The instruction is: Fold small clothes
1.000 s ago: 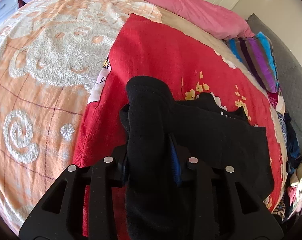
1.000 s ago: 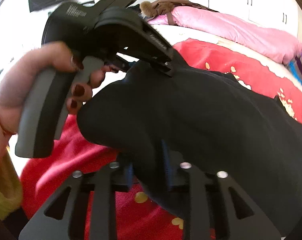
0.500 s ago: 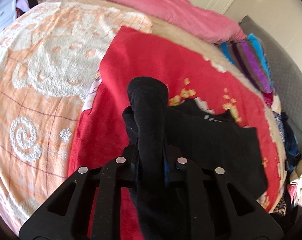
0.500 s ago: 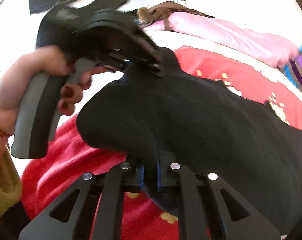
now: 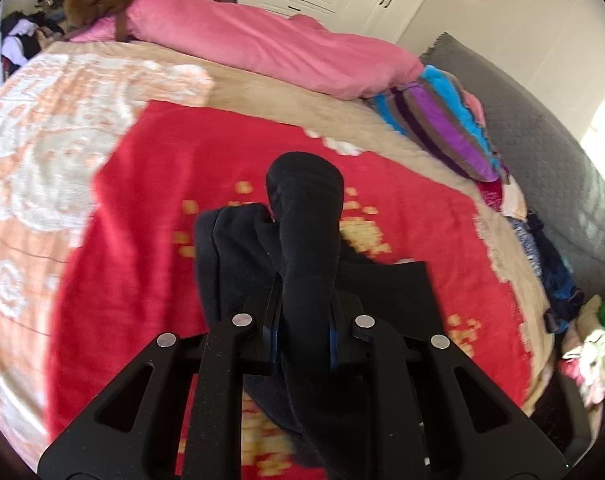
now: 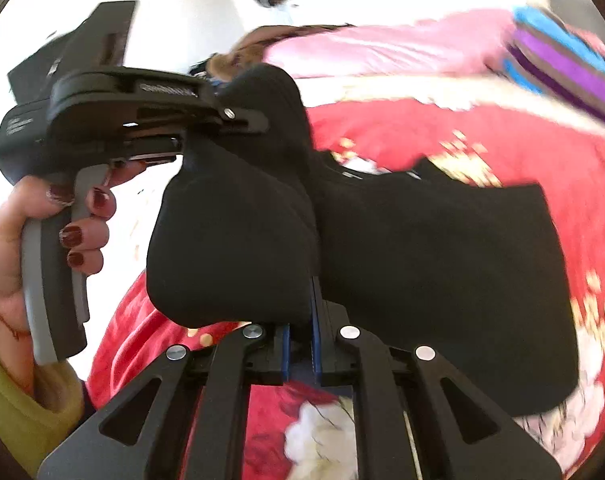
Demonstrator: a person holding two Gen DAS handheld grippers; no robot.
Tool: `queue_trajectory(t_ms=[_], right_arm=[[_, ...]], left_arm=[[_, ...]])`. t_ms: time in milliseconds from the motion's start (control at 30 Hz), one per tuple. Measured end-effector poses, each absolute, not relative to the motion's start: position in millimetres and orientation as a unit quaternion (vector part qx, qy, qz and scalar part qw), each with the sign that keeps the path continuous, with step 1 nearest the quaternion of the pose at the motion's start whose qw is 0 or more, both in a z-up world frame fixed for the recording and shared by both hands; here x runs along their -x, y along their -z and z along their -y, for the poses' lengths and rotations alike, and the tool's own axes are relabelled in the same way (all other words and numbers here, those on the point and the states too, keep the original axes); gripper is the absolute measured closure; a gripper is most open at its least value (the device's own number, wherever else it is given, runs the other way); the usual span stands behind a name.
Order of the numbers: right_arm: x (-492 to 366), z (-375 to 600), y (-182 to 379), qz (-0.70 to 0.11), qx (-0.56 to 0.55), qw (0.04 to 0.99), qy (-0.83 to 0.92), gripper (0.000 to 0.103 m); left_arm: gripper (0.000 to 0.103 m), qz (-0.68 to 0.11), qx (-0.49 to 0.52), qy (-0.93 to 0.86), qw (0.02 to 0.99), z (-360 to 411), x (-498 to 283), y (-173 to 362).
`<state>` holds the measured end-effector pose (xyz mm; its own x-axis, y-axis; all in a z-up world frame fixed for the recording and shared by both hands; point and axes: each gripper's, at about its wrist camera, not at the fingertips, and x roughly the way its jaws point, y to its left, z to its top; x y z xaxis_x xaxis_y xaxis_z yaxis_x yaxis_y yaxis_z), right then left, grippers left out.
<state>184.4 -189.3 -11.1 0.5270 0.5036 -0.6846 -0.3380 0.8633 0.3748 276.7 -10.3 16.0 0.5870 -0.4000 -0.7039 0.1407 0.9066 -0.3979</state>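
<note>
Above red blanket (image 5: pixel 150 208) on bed: black garment (image 6: pixel 422 240), lifted, one edge clamped in left gripper (image 5: pixel 302 332), another pinched in right gripper (image 6: pixel 300 340); lower part trailing onto blanket. Left hand (image 6: pixel 42 240) on handle.

Our left gripper (image 5: pixel 302 332) was matte black plastic with triangular cut-outs in its arms, four silver round screws across the linkage and blue pads on its fingers. Our right gripper (image 6: pixel 300 344) matched it. Seen from the right wrist, the left tool had a grey handle and small white lettering; our hand (image 6: pixel 42 232) wore dark red nail polish, a thin red wrist string and a yellow-green sleeve (image 6: pixel 26 412).
</note>
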Motion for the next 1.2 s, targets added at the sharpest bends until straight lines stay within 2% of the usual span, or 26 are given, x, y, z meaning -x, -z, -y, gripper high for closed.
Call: queue_trajectory(t_ms=[300, 467, 567, 700, 867, 1000, 1200], right_arm=[[-176, 251, 31, -0.47, -0.191, 0.836, -0.208, 0.096], [-174, 257, 41, -0.485, -0.206, 0.823, -0.211, 0.096], [-174, 261, 45, -0.493, -0.225, 0.813, -0.212, 0.096], [-174, 269, 52, -0.505, -0.247, 0.8, -0.207, 0.093], [-174, 272, 55, -0.511, -0.279, 0.788, -0.202, 0.092], [-174, 277, 42, -0.487, -0.296, 0.798, -0.197, 0.076], [-169, 289, 15, -0.431, -0.275, 0.842, -0.171, 0.064]], left_arm=[[0.093, -0.464, 0.093, 0.17, 0.864, 107, -295, -8], [0.091, -0.483, 0.045, 0.165, 0.859, 138, -303, 2], [0.085, -0.492, 0.038, 0.171, 0.853, 148, -308, 1], [0.065, -0.492, 0.069, 0.193, 0.846, 150, -311, -8], [0.064, -0.465, 0.1, 0.179, 0.861, 128, -300, -27], [0.063, -0.444, 0.095, 0.14, 0.88, 93, -279, -32], [0.062, -0.429, 0.078, 0.084, 0.896, 44, -242, -22]])
